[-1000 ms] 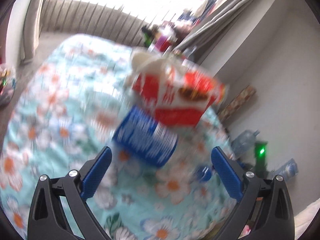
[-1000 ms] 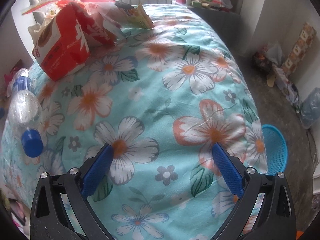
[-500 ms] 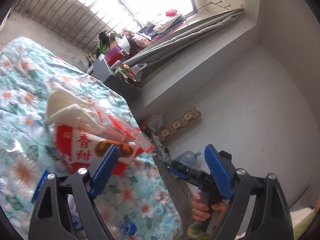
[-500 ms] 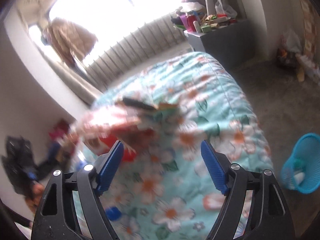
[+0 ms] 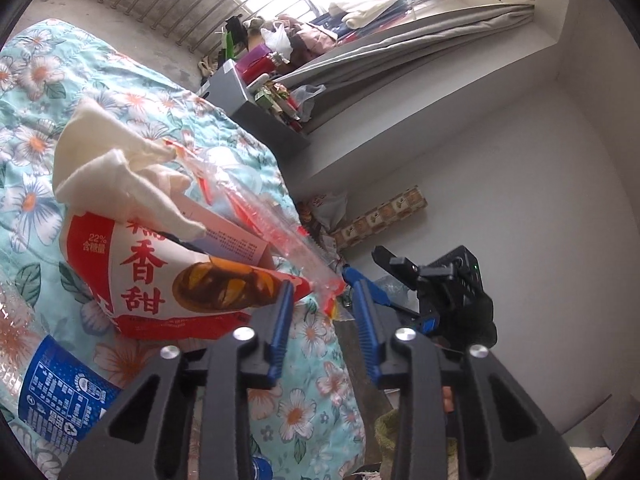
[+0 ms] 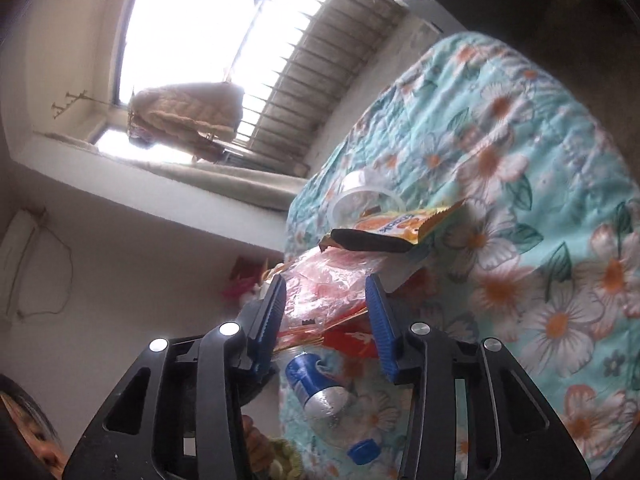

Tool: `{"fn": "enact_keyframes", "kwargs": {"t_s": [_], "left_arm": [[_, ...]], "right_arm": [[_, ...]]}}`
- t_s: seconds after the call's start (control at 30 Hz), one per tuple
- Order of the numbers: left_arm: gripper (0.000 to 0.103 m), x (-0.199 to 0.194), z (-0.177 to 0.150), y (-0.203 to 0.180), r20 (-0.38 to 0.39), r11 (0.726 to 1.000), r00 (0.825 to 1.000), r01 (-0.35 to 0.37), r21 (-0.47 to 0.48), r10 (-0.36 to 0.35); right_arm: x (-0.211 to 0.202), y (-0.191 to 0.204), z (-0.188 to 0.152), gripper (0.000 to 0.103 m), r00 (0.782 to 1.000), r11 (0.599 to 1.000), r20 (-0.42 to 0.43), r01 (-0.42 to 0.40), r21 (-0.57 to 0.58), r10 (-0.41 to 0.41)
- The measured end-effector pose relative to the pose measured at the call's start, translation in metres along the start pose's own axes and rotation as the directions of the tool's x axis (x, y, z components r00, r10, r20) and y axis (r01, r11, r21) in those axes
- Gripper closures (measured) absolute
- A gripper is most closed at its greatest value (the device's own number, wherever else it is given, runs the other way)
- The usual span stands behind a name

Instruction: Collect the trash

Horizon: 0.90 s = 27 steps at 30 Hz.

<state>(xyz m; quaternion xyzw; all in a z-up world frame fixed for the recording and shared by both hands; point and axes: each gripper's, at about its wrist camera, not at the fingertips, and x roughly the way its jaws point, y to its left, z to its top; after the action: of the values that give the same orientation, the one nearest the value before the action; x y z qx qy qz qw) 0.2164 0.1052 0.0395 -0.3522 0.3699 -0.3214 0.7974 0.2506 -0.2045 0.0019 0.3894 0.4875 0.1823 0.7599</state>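
Left gripper (image 5: pixel 322 304): I see my jaws partly open after just closing in. Only the tip of the clear plastic bag (image 5: pixel 256 196) shows in the gap; I cannot tell whether the pads touch it, and nothing is visibly gripped.
Right gripper (image 6: pixel 326 300): my jaws are partly open, also just after closing in. The crumpled clear plastic bag (image 6: pixel 328 280) lies across the gap; I cannot tell whether the pads press on it.
Red-and-white carton (image 5: pixel 160 280): lying on its side on the bed (image 5: pixel 312 392), at the left of the left wrist view, just beside the left finger. A crumpled white tissue (image 5: pixel 120 168) sticks out of its far end.
Plastic bottle (image 5: pixel 52 392): blue label, lying on the bed near the carton, at the lower left of the left wrist view. In the right wrist view it lies near the camera, behind the jaws, its blue cap (image 6: pixel 363 451) nearest.
Orange snack wrapper (image 6: pixel 396 226): lying on the bed beyond the plastic bag, with a clear plastic cup (image 6: pixel 366 196) just beyond it.
Bed cover: turquoise with white and orange flowers.
Grey cabinet (image 5: pixel 256 108): at the far end of the bed, cluttered on top.
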Motion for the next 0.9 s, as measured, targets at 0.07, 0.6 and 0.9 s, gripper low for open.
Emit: {"fn": "enact_keyframes", "kwargs": {"t_s": [0.07, 0.6, 0.9], "left_arm": [[0.087, 0.002, -0.001, 0.001, -0.010, 1.000, 1.000, -0.010, -0.004, 0.010], [0.092, -0.008, -0.007, 0.004, 0.000, 0.999, 0.999, -0.036, 0.007, 0.036], [0.092, -0.011, -0.010, -0.005, 0.013, 0.998, 0.999, -0.042, 0.044, 0.042]], "right_arm": [[0.008, -0.005, 0.004, 0.068, 0.999, 0.998, -0.029, -0.027, 0.054, 0.028], [0.035, -0.060, 0.028, 0.060, 0.996, 0.916, -0.069, -0.019, 0.400, 0.051], [0.066, -0.085, 0.035, 0.068, 0.987, 0.830, -0.097, -0.054, 0.555, 0.129]]}}
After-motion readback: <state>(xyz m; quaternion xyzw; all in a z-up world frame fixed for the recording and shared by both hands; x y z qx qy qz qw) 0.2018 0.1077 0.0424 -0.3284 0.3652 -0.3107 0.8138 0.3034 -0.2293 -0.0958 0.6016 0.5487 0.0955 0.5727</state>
